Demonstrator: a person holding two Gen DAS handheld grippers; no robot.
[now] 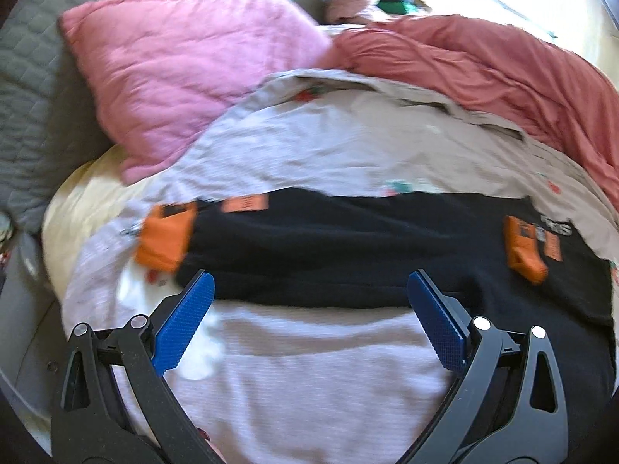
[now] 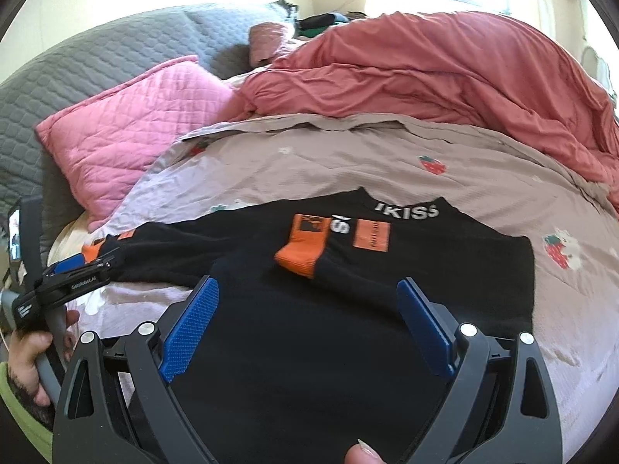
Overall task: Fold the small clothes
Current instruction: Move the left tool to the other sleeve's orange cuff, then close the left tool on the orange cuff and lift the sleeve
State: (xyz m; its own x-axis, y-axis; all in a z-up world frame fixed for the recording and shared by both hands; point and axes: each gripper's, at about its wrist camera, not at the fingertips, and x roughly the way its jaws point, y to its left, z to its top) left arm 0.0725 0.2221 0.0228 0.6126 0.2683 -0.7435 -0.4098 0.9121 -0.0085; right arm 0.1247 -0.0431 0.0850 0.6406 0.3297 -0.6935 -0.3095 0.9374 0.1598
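A black sweater (image 2: 329,309) with orange cuffs lies mid-frame on the strawberry sheet (image 2: 387,162); both the left gripper (image 1: 309,294) and right gripper (image 2: 307,297) gape wide and empty, so a shallow pinch risks snagging the sheet too.

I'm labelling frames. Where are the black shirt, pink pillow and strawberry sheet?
black shirt (image 2: 271,348), right wrist view, bare body fabric.
pink pillow (image 2: 123,131), right wrist view, quilted middle.
strawberry sheet (image 2: 348,162), right wrist view, bare stretch.

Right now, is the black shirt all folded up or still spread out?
Partly folded. The black shirt lies flat on the strawberry sheet, and one sleeve with an orange cuff is folded onto its front.
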